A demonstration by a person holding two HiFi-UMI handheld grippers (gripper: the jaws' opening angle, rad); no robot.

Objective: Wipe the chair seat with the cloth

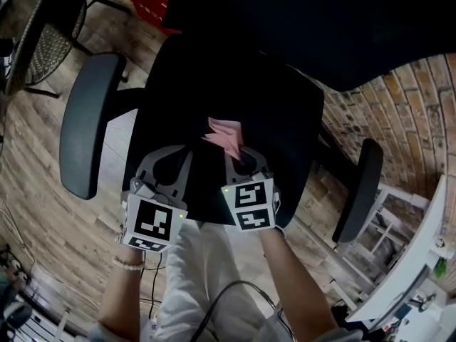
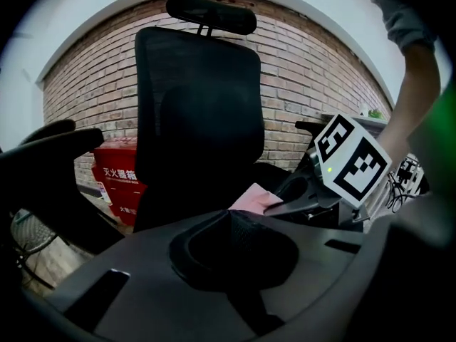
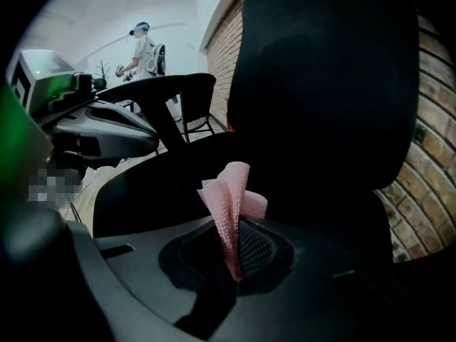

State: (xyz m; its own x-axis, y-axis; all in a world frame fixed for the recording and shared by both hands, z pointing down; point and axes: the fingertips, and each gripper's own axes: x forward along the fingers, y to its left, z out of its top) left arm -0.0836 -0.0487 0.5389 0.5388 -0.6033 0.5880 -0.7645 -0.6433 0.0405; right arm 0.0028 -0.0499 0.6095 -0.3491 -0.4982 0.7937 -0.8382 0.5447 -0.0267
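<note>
The right claw (image 3: 232, 261) is clamped shut on a pink cloth (image 3: 230, 199), pinching its lower end between the pads. The cloth is folded into a narrow pleated strip. It sticks out past the claw tips with its long axis in line with the jaws, so the free end points away toward the backrest (image 3: 324, 84).

In the head view the cloth (image 1: 225, 137) lies over the near middle of the black chair seat (image 1: 285, 112), between the left armrest (image 1: 88, 123) and the right armrest (image 1: 360, 189). Its loose end is angled far and slightly left. Whether it touches the seat cannot be told.

The left claw (image 2: 239, 242) has its jaws drawn together with nothing between them. It sits just left of the right claw (image 1: 239, 158), at the near edge of the seat, and both point the same way. From the left gripper view the cloth (image 2: 254, 197) shows as a flat pink wedge at the tip of the right claw (image 2: 296, 199), low in front of the backrest.

A red box (image 2: 117, 180) stands on the floor at the far left, against a brick wall (image 2: 303, 77).
</note>
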